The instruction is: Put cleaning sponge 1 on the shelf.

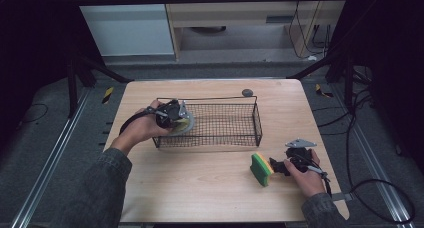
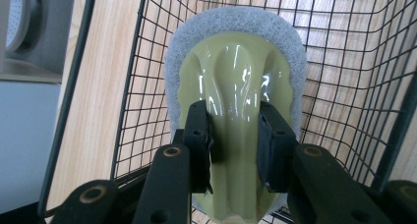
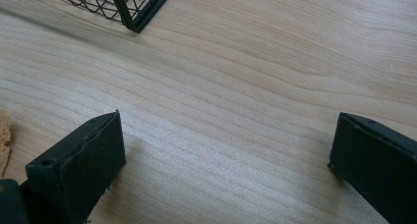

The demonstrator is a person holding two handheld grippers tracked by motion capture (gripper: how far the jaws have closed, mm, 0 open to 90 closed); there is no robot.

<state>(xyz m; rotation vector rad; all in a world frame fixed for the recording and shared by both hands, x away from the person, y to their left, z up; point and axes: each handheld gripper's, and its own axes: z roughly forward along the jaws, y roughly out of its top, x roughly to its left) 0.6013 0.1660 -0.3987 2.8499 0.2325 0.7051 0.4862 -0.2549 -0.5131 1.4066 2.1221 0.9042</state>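
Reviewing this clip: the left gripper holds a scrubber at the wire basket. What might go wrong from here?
1. The left gripper pinches only the glossy handle ridge of the scrubber; it may slip or twist out.
2. The scrubber sits close to the wire basket wall, so its white pad could snag on the mesh.
3. The right gripper is open over bare table, beside the green and yellow sponge; a careless move could knock it.

No legible txt, labels, brands or nos. on anything in these views.
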